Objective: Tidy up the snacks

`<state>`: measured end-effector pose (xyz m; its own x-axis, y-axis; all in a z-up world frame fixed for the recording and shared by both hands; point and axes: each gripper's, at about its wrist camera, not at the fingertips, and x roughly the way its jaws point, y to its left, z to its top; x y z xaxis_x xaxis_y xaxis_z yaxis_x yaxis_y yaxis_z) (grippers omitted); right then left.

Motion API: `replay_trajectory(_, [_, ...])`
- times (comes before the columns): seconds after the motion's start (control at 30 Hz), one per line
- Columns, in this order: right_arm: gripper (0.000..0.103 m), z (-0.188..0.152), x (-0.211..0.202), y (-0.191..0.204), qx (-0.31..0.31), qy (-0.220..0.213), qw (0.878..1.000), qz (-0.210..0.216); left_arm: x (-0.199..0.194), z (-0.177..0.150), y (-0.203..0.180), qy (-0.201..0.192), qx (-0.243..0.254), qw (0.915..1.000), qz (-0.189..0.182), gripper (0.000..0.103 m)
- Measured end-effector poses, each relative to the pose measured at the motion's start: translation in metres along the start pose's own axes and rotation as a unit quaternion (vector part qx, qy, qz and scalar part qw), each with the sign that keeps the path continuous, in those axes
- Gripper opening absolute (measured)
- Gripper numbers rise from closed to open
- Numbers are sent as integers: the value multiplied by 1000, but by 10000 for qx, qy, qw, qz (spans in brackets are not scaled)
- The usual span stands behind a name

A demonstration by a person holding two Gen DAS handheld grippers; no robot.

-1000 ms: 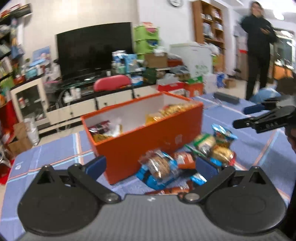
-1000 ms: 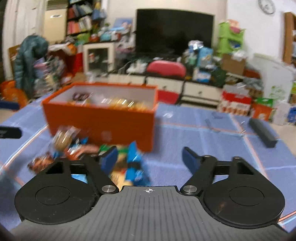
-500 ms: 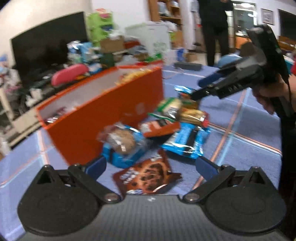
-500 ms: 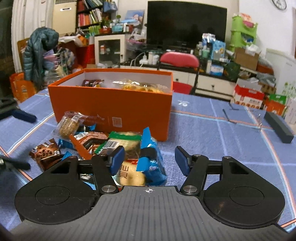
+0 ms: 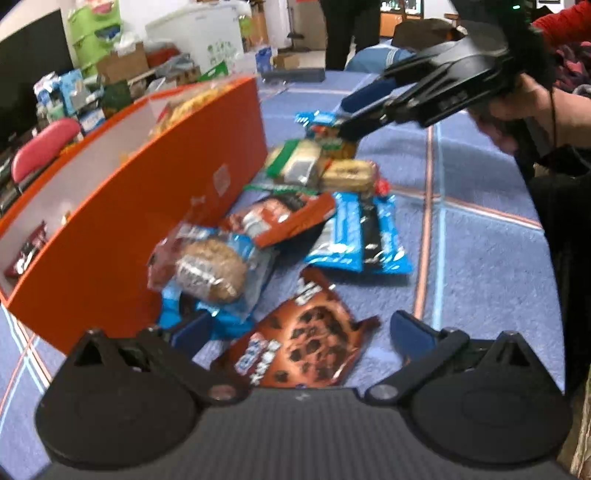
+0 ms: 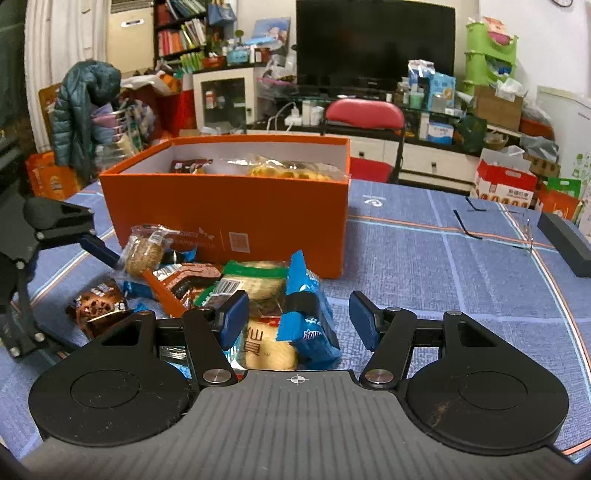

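Observation:
An orange box (image 6: 229,214) (image 5: 122,221) with a few snacks inside stands on the blue tablecloth. A pile of snack packets lies in front of it. My left gripper (image 5: 299,332) is open, its fingers either side of a brown chocolate-chip cookie bag (image 5: 299,350). My right gripper (image 6: 297,319) is open, its fingers either side of a blue packet (image 6: 306,310) standing on the pile's right end. The right gripper also shows in the left wrist view (image 5: 373,110), over the far snacks. A round cookie in a clear wrapper (image 5: 210,273) leans on the box.
Blue twin-pack (image 5: 358,236) and red-brown packet (image 5: 280,218) lie mid-pile. A black bar (image 6: 565,240) and thin black wires (image 6: 469,225) lie on the cloth at right. Behind the table are a red chair (image 6: 362,114), TV cabinet and clutter. A person stands at the back (image 5: 351,29).
My left gripper moved down and forward, so the cookie bag now lies between its fingers. My right gripper advanced over the pile's right end, the blue packet now between its fingers.

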<state>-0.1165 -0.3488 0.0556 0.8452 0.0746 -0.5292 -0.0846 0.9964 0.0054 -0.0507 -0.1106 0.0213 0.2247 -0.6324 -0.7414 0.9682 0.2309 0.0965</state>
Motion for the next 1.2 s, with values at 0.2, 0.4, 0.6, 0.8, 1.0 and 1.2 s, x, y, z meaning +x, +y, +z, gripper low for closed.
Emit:
replay_trajectory(0.2, [48, 2, 1, -1, 81, -3, 9999, 58, 5, -9, 0, 175, -437, 9984, -315, 102])
replay_trajectory(0.4, [48, 2, -8, -2, 123, -134, 9998, 68, -20, -21, -46, 208, -729, 9971, -32, 102])
replay_trajectory(0.6, [48, 2, -8, 1, 39, -116, 9999, 19, -43, -20, -58, -131, -1572, 9827, 968, 102])
replay_trajectory(0.8, [46, -1, 3, 8, -157, 54, 9997, -184, -36, -3, -51, -267, -1673, 9767, 1314, 102])
replay_trajectory(1.0, [31, -5, 10, 4, -142, 132, 9995, -259, -14, -3, -56, -233, -1679, 9783, 1189, 102])
replay_trajectory(1.2, [28, -7, 17, 6, -212, 190, 9994, -200, -12, -5, -52, -291, -1843, 9764, 1091, 102])
